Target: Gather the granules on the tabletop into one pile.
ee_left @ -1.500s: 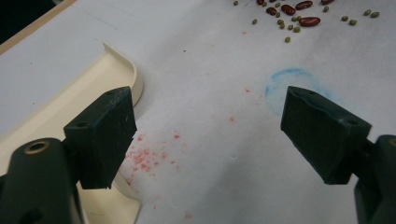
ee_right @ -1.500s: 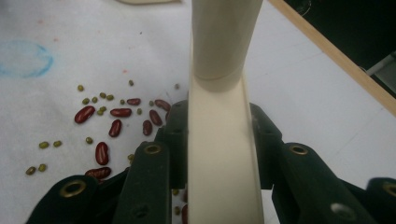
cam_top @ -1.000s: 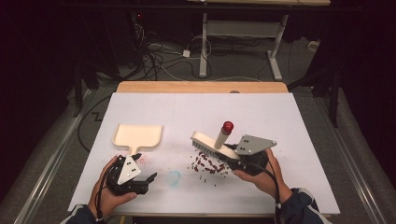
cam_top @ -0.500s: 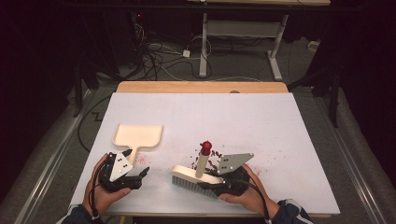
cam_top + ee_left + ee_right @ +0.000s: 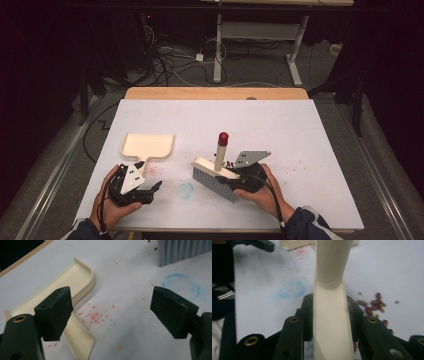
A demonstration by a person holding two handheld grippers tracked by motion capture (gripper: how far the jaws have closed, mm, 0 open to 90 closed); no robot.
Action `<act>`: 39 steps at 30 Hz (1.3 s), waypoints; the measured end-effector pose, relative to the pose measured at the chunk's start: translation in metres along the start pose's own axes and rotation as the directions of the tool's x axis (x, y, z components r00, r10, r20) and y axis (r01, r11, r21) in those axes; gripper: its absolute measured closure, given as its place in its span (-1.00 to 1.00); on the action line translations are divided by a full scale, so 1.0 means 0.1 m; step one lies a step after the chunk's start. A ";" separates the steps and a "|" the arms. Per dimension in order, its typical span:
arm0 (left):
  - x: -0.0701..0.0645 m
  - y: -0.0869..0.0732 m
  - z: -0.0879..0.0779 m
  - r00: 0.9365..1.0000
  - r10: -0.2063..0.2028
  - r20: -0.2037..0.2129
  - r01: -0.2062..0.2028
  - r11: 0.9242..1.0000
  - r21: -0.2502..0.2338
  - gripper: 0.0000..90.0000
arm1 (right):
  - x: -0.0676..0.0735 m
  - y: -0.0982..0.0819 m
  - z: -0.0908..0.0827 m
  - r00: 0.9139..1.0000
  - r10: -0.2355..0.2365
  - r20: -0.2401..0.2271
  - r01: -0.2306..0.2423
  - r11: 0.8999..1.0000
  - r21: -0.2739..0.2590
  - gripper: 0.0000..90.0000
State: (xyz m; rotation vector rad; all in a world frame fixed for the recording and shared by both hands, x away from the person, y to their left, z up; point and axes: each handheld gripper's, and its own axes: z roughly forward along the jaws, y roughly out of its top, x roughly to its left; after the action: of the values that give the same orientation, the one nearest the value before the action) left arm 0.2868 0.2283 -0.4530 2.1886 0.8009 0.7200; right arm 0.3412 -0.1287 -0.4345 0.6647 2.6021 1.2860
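A cream hand brush with grey-blue bristles stands bristles-down on the white table, its red-tipped handle pointing up. My right gripper is shut on the brush's cream back, one jaw on each side. Several dark red beans lie scattered just right of the brush, and the beans sit behind it in the high view. A cream dustpan lies to the left. My left gripper rests open near the pan's handle, with nothing between its jaws.
A blue ring mark is drawn on the white table sheet between the grippers. Red stains speckle the sheet by the dustpan handle. The table's wooden far edge has cables and desk legs on the floor behind it.
The right gripper has brought the brush down from a raised tilt to the table, closer to the front edge and a little left. The left gripper has stayed put.
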 end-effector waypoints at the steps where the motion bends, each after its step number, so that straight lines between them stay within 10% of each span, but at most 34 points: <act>1: 0.00 0.00 0.00 1.000 -0.001 0.001 0.001 1.000 -0.001 -0.61 | -0.05 -0.01 -0.01 1.000 0.015 0.009 -0.015 1.000 -0.004 0.51; 15: -0.03 0.01 0.02 1.000 0.020 0.007 -0.020 1.000 0.010 -0.61 | -0.28 -0.02 -0.15 0.994 0.067 0.090 -0.063 0.997 -0.053 0.51; 23: -0.03 0.00 0.02 1.000 0.019 0.002 -0.019 1.000 0.013 -0.61 | -0.14 0.03 -0.48 0.997 -0.072 -0.005 0.071 0.994 -0.080 0.51; 25: -0.03 0.00 0.02 1.000 0.023 0.003 -0.023 1.000 0.016 -0.61 | -0.06 -0.02 -0.59 0.982 -0.170 -0.080 0.167 0.985 -0.053 0.51; 33: -0.04 0.01 0.05 1.000 0.029 0.011 -0.029 0.999 0.024 -0.61 | -0.10 -0.29 -0.59 0.936 -0.263 -0.234 0.277 0.961 0.028 0.51; 39: -0.04 0.03 0.10 0.999 0.030 0.019 -0.031 0.999 0.032 -0.61 | -0.34 -0.30 -0.49 0.924 -0.305 -0.229 0.304 0.952 -0.038 0.50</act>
State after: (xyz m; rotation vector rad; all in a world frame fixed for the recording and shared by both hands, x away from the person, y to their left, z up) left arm 0.2914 0.2197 -0.4580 2.2374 0.7766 0.7058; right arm 0.3451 -0.1947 -0.4299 0.0991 2.7426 1.3328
